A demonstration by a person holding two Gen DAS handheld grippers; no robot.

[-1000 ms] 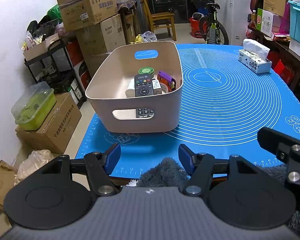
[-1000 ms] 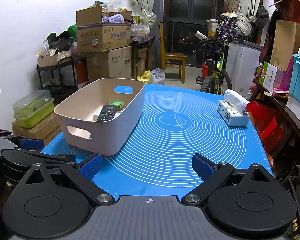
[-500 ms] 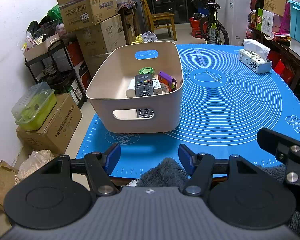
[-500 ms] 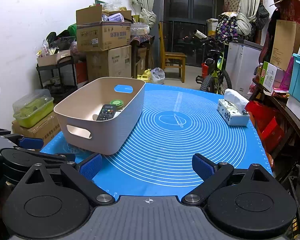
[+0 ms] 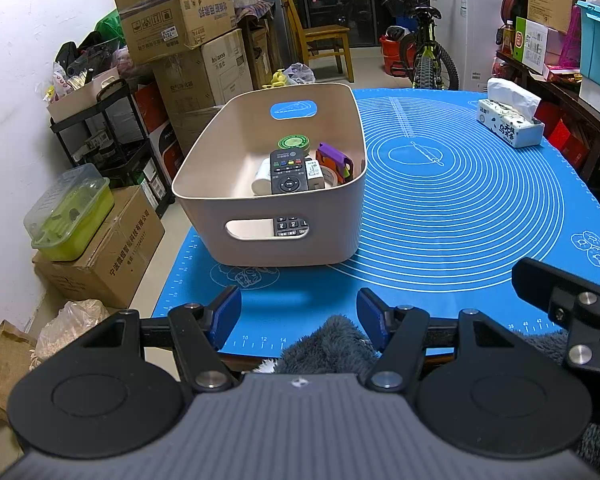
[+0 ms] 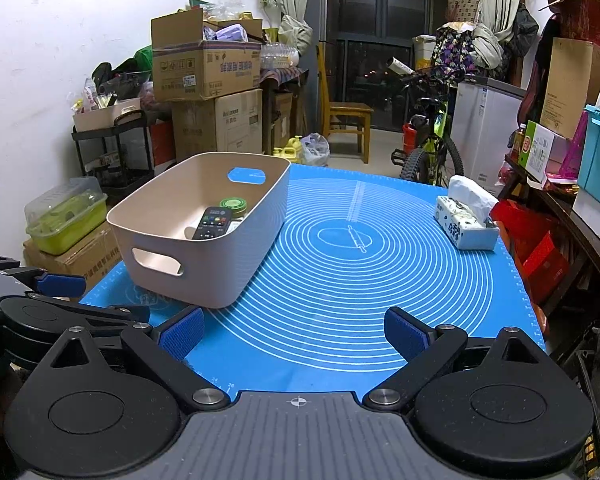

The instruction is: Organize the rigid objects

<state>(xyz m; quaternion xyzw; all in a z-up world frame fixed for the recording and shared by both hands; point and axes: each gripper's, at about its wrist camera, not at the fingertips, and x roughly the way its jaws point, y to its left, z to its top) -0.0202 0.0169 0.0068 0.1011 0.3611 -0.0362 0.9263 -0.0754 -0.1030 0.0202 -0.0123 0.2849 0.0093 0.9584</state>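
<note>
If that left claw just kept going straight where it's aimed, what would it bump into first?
Probably the near wall of the beige plastic bin, around its handle slot. The open left claw is empty, with only bare blue silicone mat between; depth is uncertain.

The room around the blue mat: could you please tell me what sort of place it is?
Probably a home storage room: stacked brown cardboard boxes, a parked black bicycle, and a wooden chair before dark glass doors.

"10 12 14" on mat (image 5: 460,208) ruler

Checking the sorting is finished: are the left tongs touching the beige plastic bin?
Apart. The left wrist view shows the left tongs open and empty, with bare blue mat between them and the beige plastic bin.
</note>
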